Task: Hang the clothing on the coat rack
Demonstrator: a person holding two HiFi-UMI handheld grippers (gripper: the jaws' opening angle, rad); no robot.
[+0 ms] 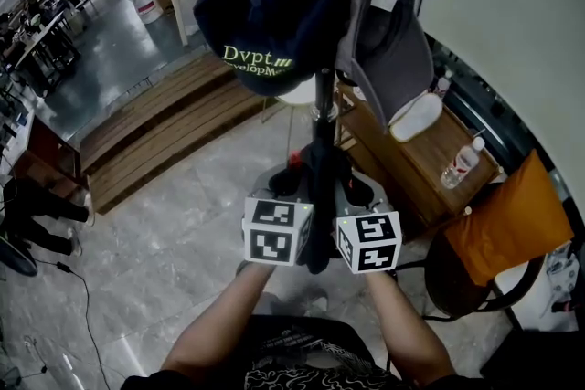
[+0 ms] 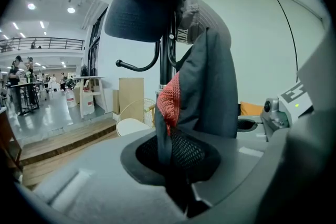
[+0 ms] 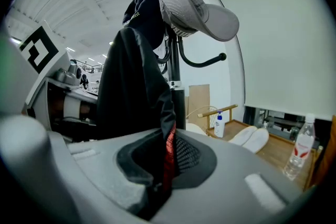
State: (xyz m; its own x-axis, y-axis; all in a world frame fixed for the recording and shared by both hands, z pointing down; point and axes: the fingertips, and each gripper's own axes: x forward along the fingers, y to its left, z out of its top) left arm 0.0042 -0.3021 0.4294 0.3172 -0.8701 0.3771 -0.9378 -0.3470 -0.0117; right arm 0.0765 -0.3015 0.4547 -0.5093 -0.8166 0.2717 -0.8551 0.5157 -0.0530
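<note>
A dark jacket with a red mesh lining (image 1: 317, 196) hangs bunched between my two grippers, close against the black coat rack pole (image 1: 322, 100). My left gripper (image 1: 291, 189) is shut on the jacket's edge (image 2: 210, 86), and the fabric runs down into the jaws of that left gripper (image 2: 176, 168). My right gripper (image 1: 352, 194) is shut on another fold of the jacket (image 3: 134, 86), with the red lining pinched at that right gripper (image 3: 165, 168). On the rack's upper hooks hang a navy cap (image 1: 274, 5) and a grey cap (image 1: 388, 36).
A curved lower hook (image 2: 137, 66) sticks out left of the pole, and another hook (image 3: 202, 63) shows on the other side. A wooden table (image 1: 430, 162) with a water bottle (image 1: 464, 162) stands to the right. An orange chair (image 1: 503, 228) is nearer. A wooden platform (image 1: 164, 132) lies far left.
</note>
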